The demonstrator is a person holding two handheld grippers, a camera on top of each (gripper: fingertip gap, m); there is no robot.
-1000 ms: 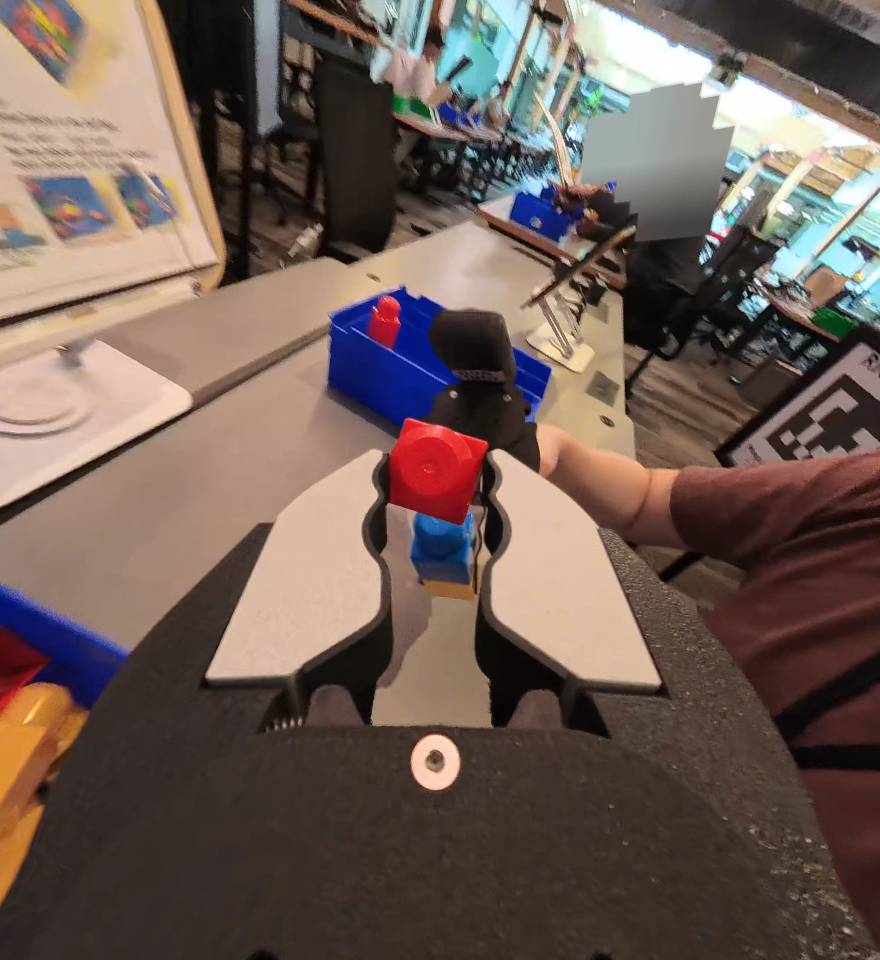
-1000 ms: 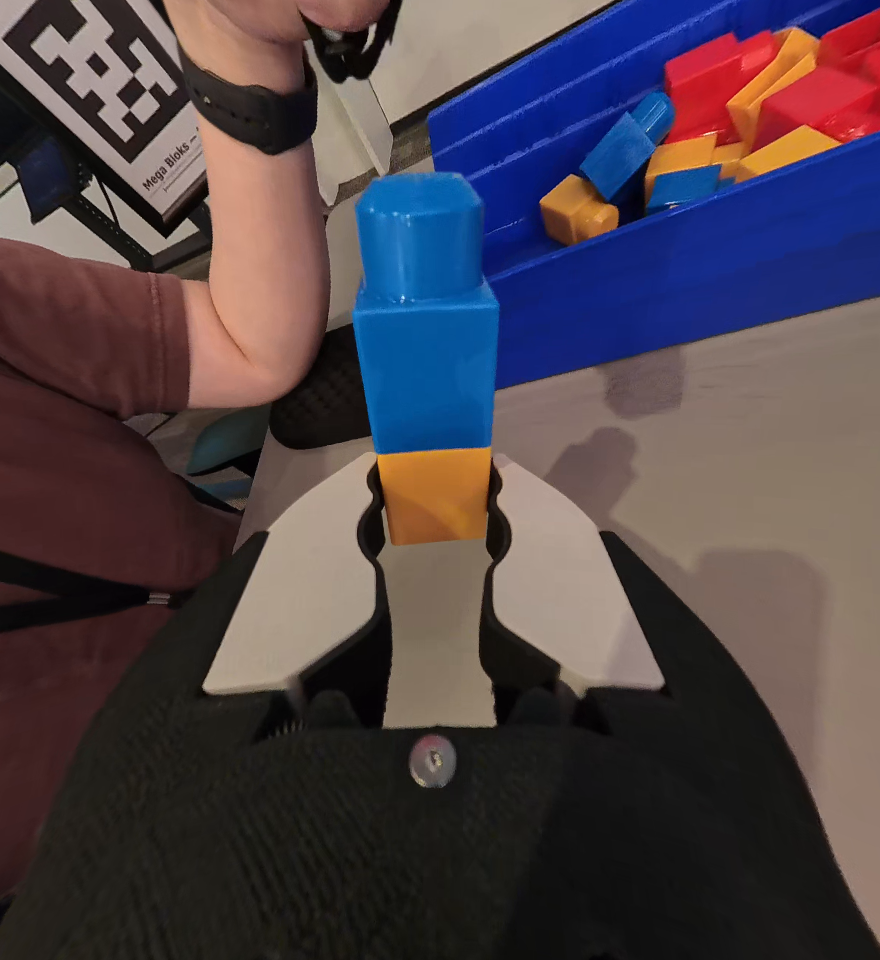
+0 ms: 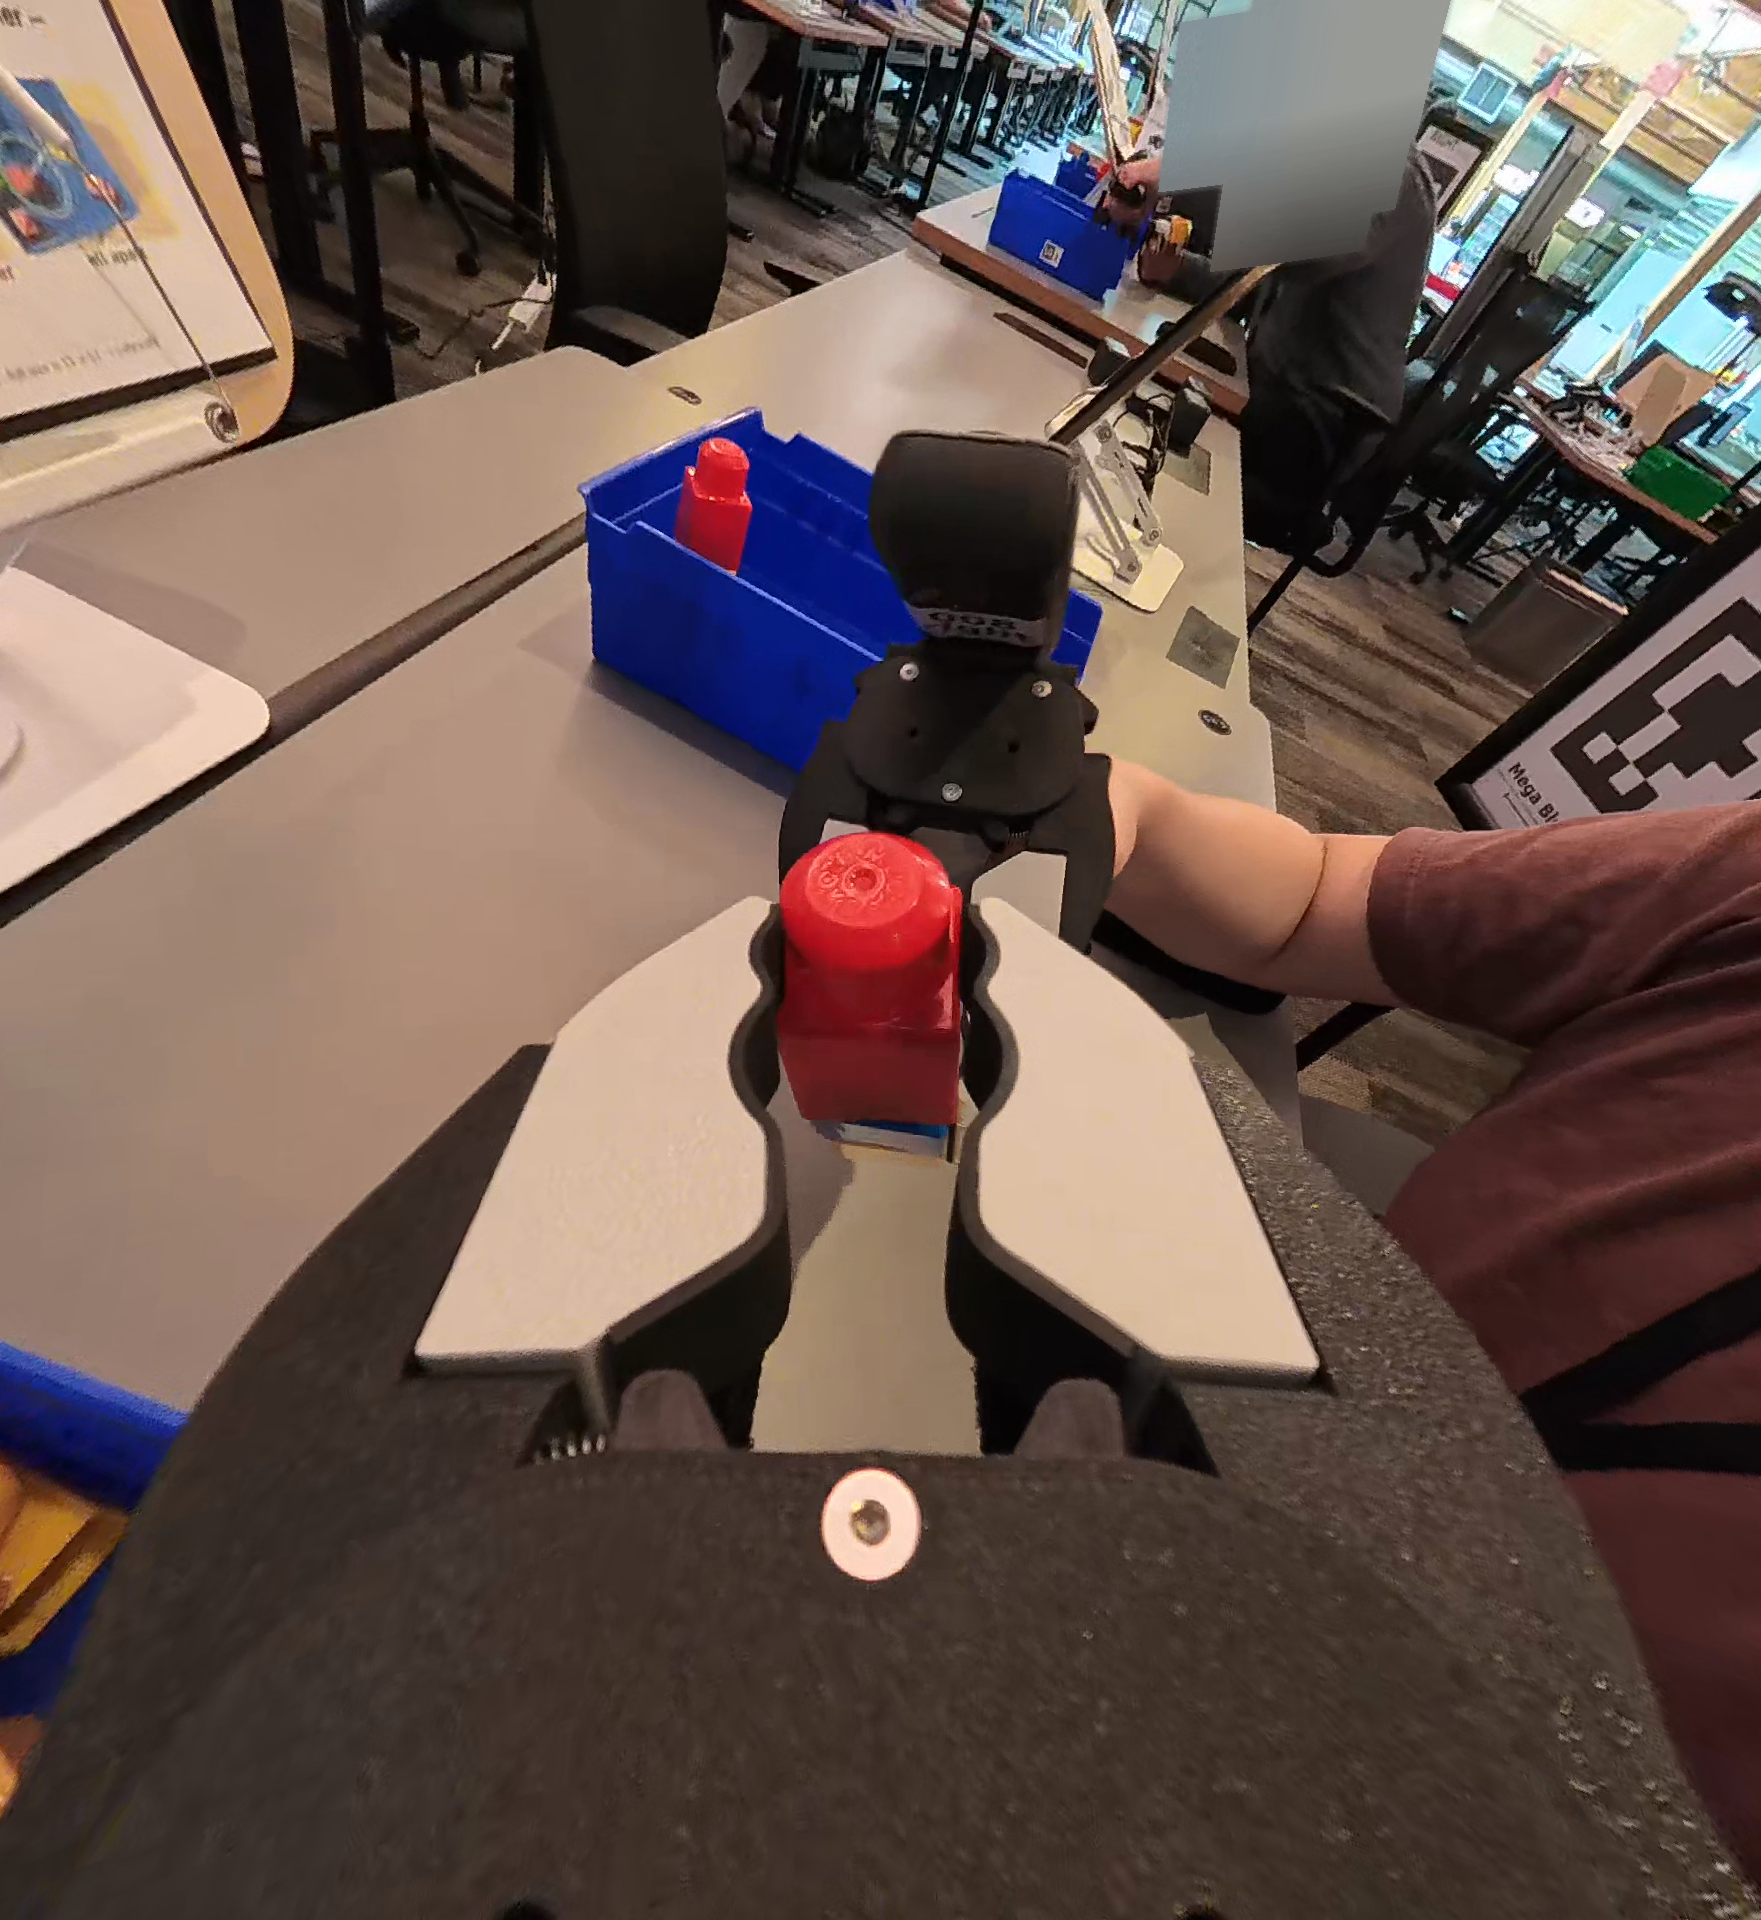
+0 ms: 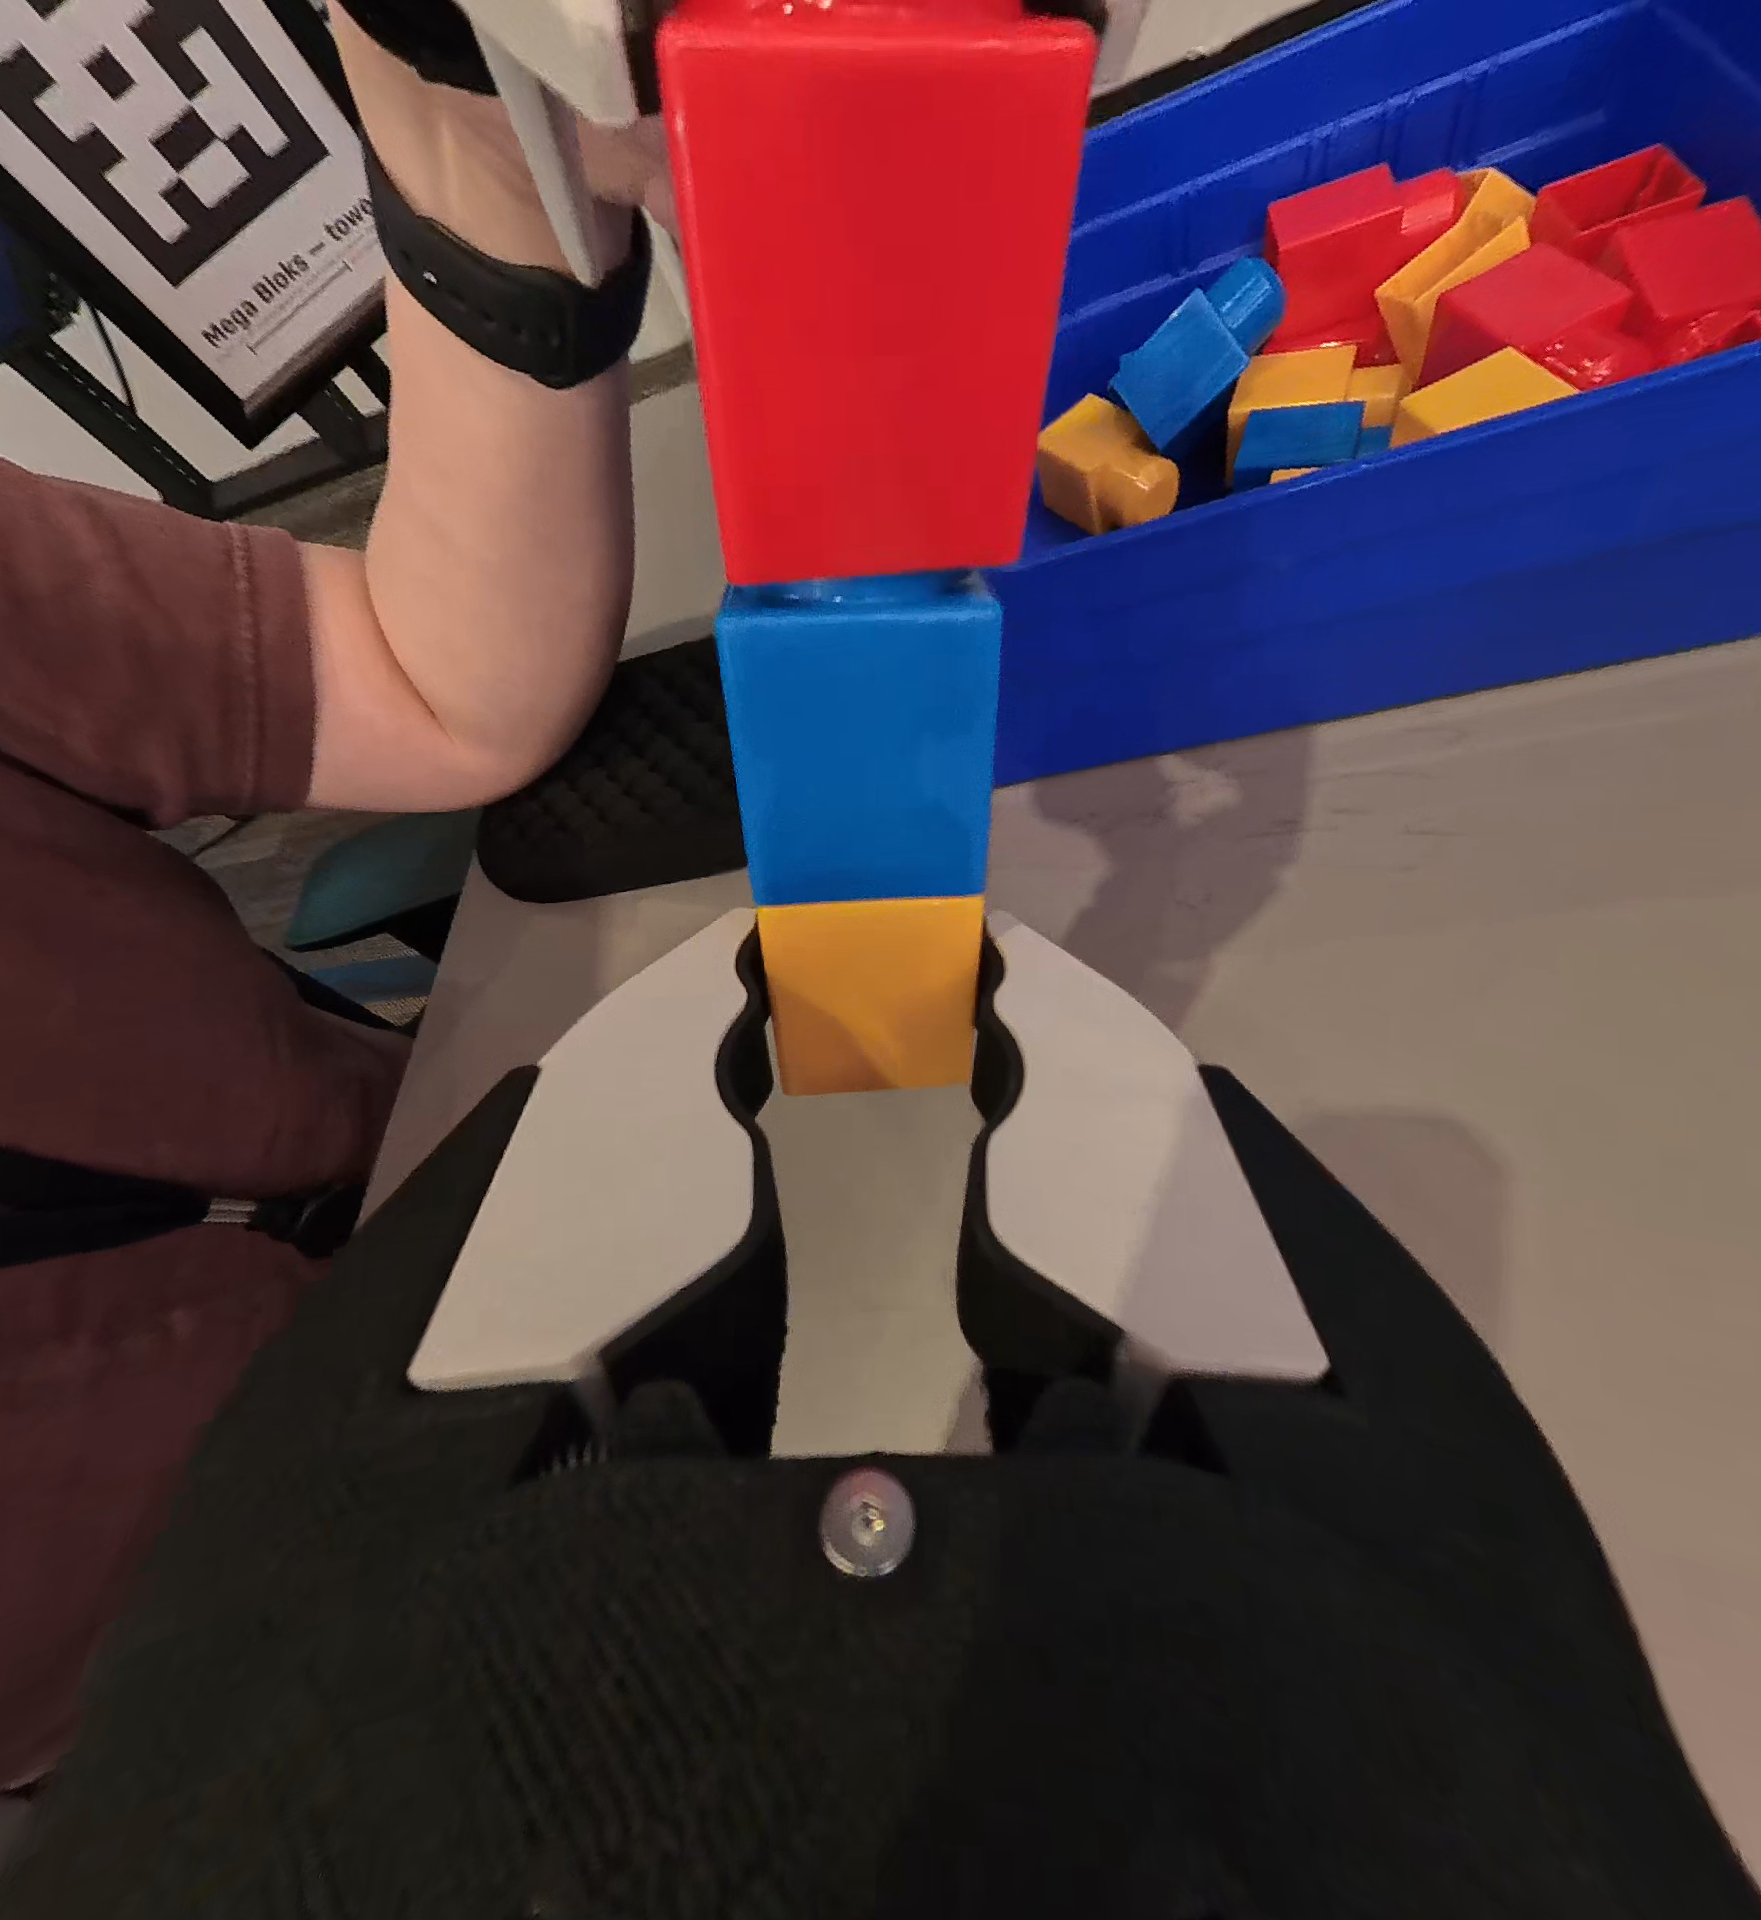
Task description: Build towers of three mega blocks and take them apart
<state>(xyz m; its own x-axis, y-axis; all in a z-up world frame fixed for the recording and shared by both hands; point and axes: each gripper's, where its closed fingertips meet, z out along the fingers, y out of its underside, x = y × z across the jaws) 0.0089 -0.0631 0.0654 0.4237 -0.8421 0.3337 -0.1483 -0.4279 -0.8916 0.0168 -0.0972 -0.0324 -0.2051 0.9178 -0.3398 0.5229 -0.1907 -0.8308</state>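
A three-block tower is held between the two claws above the grey table (image 3: 336, 935). The right claw (image 4: 874, 997) grips the orange block (image 4: 871, 997) at the bottom, both pads pressed to its sides, the jaws parted only by the block's width. On top of the orange sits the blue block (image 4: 860, 748), and on that the red block (image 4: 871, 312), with a thin seam visible where red meets blue. The left claw (image 3: 871, 997) is closed on the red block (image 3: 871, 997), its fingers (image 3: 647, 1122) hugging the block's sides; the round stud points toward the camera, and a sliver of blue shows beneath. In the left wrist view the right claw (image 3: 943, 831) faces it from just behind the tower, held by a person's arm (image 3: 1240, 904) in a maroon sleeve. A blue bin (image 4: 1478, 582) close to the tower holds loose red, orange and blue blocks. A second blue bin (image 3: 741, 634) farther across the table holds a single red block (image 3: 715, 504) standing upright.
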